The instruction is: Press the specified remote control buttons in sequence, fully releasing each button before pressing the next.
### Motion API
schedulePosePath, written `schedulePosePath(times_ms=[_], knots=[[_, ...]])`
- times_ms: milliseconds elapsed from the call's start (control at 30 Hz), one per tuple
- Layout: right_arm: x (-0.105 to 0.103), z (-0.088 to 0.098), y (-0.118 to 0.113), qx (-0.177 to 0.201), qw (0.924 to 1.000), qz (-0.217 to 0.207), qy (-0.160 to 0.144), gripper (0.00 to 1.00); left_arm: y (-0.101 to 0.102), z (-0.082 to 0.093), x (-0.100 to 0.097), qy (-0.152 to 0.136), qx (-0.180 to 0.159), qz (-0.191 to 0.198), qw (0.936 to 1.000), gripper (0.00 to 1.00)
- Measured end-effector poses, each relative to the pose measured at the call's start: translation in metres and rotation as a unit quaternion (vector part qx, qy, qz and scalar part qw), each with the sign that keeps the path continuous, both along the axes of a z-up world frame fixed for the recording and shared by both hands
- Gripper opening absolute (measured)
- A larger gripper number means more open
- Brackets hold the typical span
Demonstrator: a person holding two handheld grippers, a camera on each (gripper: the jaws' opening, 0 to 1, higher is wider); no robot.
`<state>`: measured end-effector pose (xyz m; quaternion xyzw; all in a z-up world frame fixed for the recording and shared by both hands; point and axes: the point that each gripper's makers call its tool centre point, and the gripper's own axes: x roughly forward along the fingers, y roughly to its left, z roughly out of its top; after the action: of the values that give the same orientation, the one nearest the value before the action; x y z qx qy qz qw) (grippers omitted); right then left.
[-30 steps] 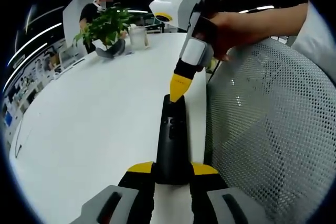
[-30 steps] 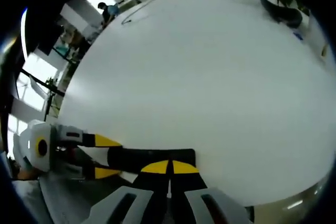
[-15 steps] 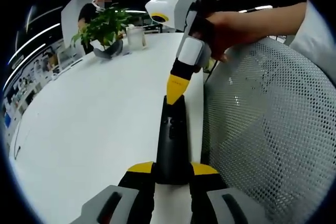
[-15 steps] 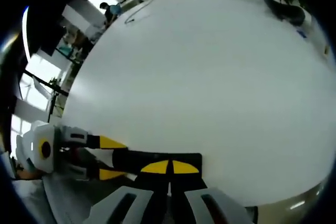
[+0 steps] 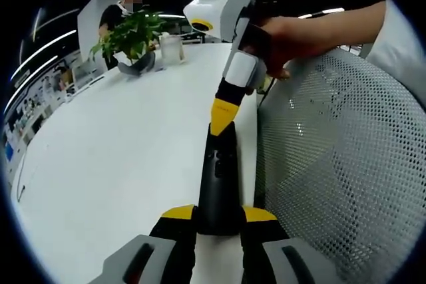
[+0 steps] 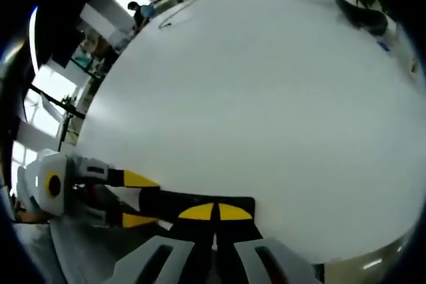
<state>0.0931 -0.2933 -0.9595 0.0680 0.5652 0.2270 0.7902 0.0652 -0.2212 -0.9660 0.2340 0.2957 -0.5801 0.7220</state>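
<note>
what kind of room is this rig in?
Likely an open office or meeting area: a large white table, a mesh chair beside it, a potted plant at the far end, and strip lights and shelving behind.

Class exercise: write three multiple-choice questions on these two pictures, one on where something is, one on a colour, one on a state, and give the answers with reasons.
1. Where does the potted plant stand?
A. at the far end of the white table
B. on the mesh chair
C. on the remote

2. What colour are the tips of the right tool?
A. red
B. yellow
C. green

3. What is the left tool doing?
A. hanging open above the table
B. resting shut on the chair
C. clamping the near end of the black remote

Answers: 1 A, the plant sits far off by a clear cup. 2 B, the shut tips over the remote's far end are yellow. 3 C, its jaws flank the remote's near end.
</note>
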Motion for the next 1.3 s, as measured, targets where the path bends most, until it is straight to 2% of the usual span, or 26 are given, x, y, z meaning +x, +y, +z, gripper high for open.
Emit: schedulePosePath(times_ms=[267,633,933,1300], knots=[[0.001,-0.001,0.002,-0.034,0.9983,0.035,-0.031,0.0,0.0,0.0,0.001,-0.001,-0.001,0.002,1.0,0.24],[0.003,-0.001,0.001,-0.032,0.9986,0.032,-0.029,0.0,0.0,0.0,0.002,-0.001,-0.002,0.002,1.0,0.24],[0.003,0.0,0.0,0.005,1.0,-0.006,0.003,0.0,0.001,0.0,0.001,-0.002,-0.002,0.003,1.0,0.24],[0.002,0.005,0.012,0.033,0.9995,-0.001,0.003,0.0,0.001,-0.001,0.0,-0.003,-0.003,0.0,1.0,0.24]])
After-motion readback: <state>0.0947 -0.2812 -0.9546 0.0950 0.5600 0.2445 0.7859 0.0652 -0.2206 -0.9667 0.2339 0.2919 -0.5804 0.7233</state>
